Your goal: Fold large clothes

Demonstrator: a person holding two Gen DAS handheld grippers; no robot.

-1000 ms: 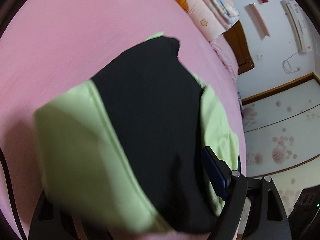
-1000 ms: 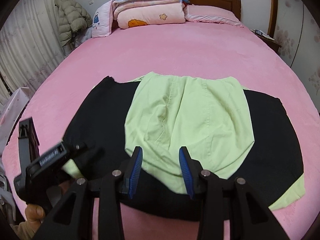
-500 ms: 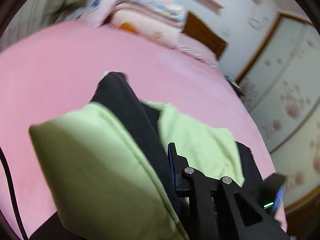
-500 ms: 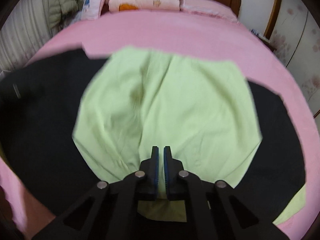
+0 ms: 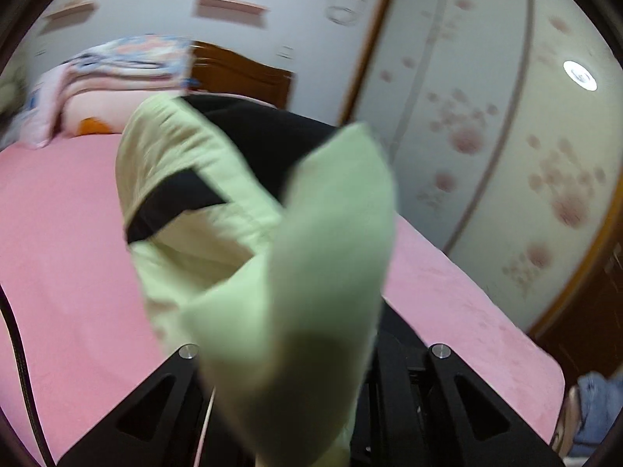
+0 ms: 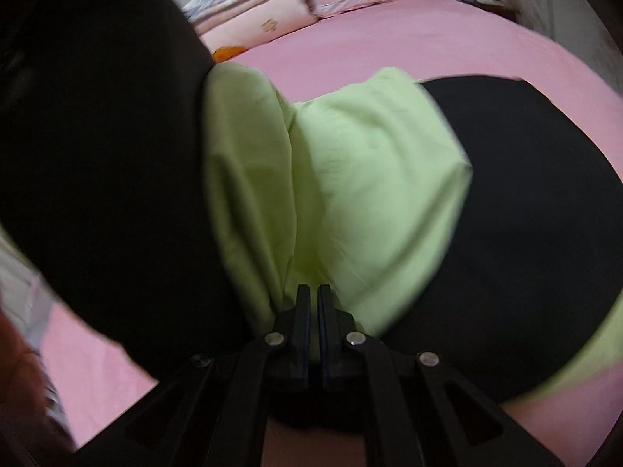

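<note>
**On the pink bed: green-and-black garment gripped at both ends**

In the left wrist view, up off the pink bedsheet (image 5: 58,241), a lifted fold of the green-and-black garment (image 5: 296,272), hanging straight over the left gripper (image 5: 311,354) and filling the middle of the picture. Fingertips hidden under the pale green cloth, so no telling how far apart; only the black arms with their two silver screws visible on either side, cloth draped between and over them. Black panel of the garment showing behind and across the green. Beyond, blurred: folded quilts (image 5: 117,66) stacked at the head of the bed, a dark wooden headboard (image 5: 241,74), and a wardrobe (image 5: 506,136) with flowered sliding doors to the right.

In the right wrist view, low over the bed, the right gripper (image 6: 313,311) pinched nearly closed, only a thin slit left between the two blue-lined fingers (image 6: 303,319), clamped on the near edge of the garment (image 6: 370,179) where green cloth bunches into a crease. Green middle section spread ahead, black fabric to its right lying on the pink bedsheet (image 6: 428,31). At left, a large black flap of the same garment raised close to the lens, blurred. Quilts (image 6: 253,11) at the far end.
</note>
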